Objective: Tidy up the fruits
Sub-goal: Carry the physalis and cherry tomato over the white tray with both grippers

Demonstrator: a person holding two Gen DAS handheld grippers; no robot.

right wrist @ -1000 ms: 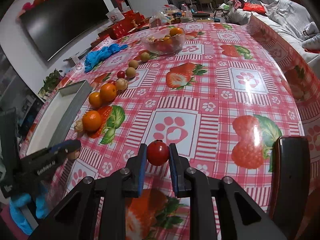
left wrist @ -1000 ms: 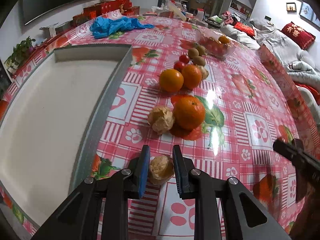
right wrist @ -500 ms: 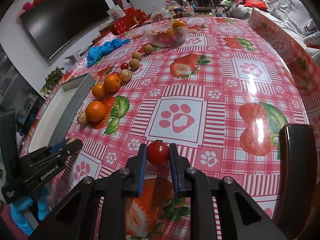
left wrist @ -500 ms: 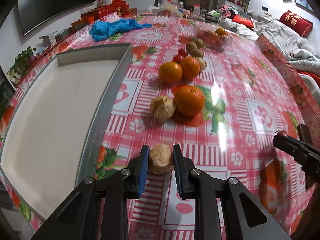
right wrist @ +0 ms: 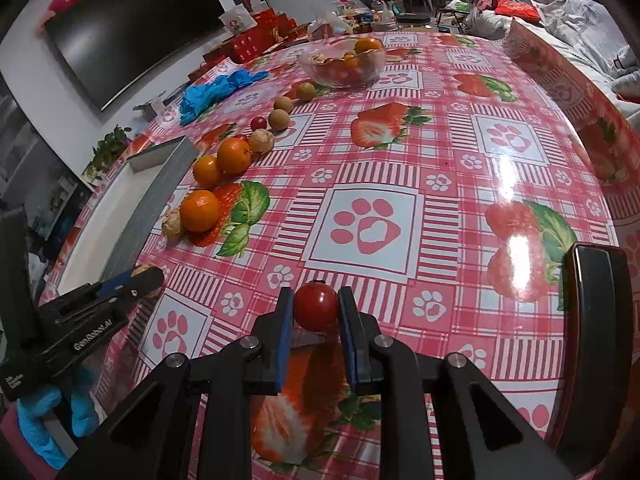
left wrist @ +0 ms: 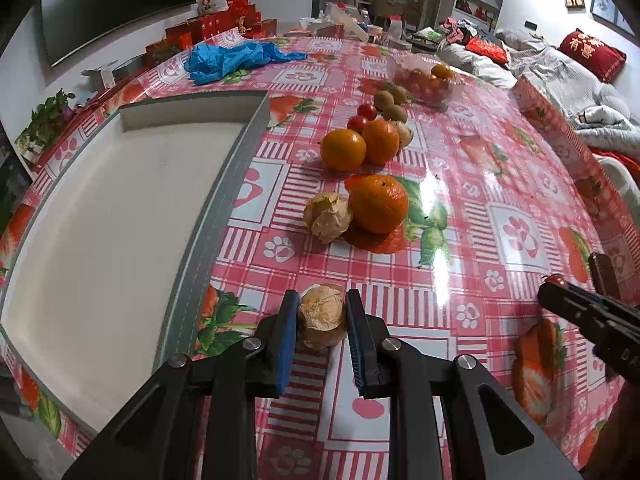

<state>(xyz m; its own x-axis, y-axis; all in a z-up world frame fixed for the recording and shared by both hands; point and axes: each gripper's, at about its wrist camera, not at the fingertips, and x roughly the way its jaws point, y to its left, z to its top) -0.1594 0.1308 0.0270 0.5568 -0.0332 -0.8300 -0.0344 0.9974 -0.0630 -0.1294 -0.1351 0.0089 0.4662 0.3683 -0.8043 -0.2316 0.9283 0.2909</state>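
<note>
My left gripper (left wrist: pixel 322 316) is shut on a papery husk fruit (left wrist: pixel 322 315), held just above the tablecloth beside the white tray (left wrist: pixel 224 196). My right gripper (right wrist: pixel 316 308) is shut on a red cherry tomato (right wrist: pixel 316 307) over the table's near middle. A line of fruit lies along the tray's right side: another husk fruit (left wrist: pixel 328 217), three oranges (left wrist: pixel 378 203), cherry tomatoes (left wrist: pixel 366 112), kiwis (left wrist: pixel 394 112). The same line shows in the right wrist view, with the oranges (right wrist: pixel 199 211) beside the tray (right wrist: pixel 160 184). The right gripper shows at the left wrist view's right edge (left wrist: pixel 560 292).
A glass bowl (right wrist: pixel 346 65) of mixed fruit stands at the far side of the table. Blue gloves (left wrist: pixel 236 58) lie beyond the tray. Red boxes (right wrist: pixel 256 38) and a TV stand along the wall. A dark chair back (right wrist: pixel 596 320) rises at my right.
Both grippers have lifted and drawn back a little with their fruit still held. The fruit line and the tray have not moved.
</note>
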